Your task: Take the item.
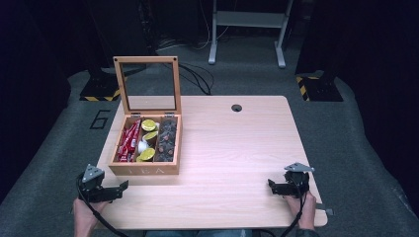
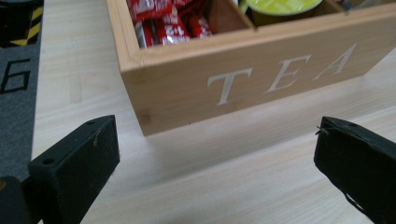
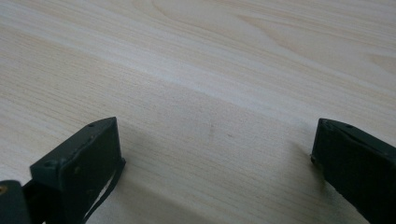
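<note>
Tea box (image 1: 145, 170) lid up, left gripper (image 1: 118, 188) near, jaws apart, right gripper (image 1: 272, 185) likewise

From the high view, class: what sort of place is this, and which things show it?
Probably a lab or test room for recording handling tasks: a bare wooden table on grey carpet, yellow-and-black hazard tape on stand bases, loose cables, and a hand-held left gripper near a tea box.
</note>
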Available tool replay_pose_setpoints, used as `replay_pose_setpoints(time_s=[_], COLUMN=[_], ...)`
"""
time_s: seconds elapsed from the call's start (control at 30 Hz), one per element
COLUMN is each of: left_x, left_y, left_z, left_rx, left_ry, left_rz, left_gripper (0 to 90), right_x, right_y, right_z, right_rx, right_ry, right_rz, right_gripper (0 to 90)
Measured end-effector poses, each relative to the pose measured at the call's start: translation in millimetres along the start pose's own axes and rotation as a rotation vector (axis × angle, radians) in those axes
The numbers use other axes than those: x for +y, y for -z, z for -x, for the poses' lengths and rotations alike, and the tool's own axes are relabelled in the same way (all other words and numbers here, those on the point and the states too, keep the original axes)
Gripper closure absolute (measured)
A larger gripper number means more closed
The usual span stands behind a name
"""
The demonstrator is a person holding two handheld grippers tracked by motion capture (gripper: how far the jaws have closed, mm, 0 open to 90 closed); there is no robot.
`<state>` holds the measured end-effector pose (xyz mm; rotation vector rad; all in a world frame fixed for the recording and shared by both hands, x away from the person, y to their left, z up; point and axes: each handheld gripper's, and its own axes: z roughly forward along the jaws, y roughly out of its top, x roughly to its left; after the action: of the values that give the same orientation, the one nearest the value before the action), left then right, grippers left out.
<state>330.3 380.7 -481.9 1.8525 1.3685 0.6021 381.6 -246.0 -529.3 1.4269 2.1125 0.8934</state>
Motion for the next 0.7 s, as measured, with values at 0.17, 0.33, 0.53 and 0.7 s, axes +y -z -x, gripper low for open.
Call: replay_pose_setpoints(time_s=[0.17,0.33,0.53,0.7], left_x=[16.5,29.8,53.6,67.9], left_y=[5.6,4.8,-5.3,-14.6], left_z=[3.9,7.4,14.7,19.0], left_rx=[-0.013,-0.044,-0.113,-0.141], left_ry=[-0.026,-0.046,-0.086,-0.112], left_rz=[0.017,0.034,0.041,0.029], left_gripper=[0.2,0.0,0.0,1.8], right_x=[-0.1,-0.2,-0.4,-0.4], right_y=[0.0,0.0,0.9,0.3], right_z=[0.0,0.0,0.1,-0.8], right_rx=[0.001,0.001,0.008,-0.003], right_ry=[-0.001,-0.001,0.006,0.000], right_rz=[0.001,0.003,0.000,0.006], right_gripper=[0.9,0.9,1.1,1.1])
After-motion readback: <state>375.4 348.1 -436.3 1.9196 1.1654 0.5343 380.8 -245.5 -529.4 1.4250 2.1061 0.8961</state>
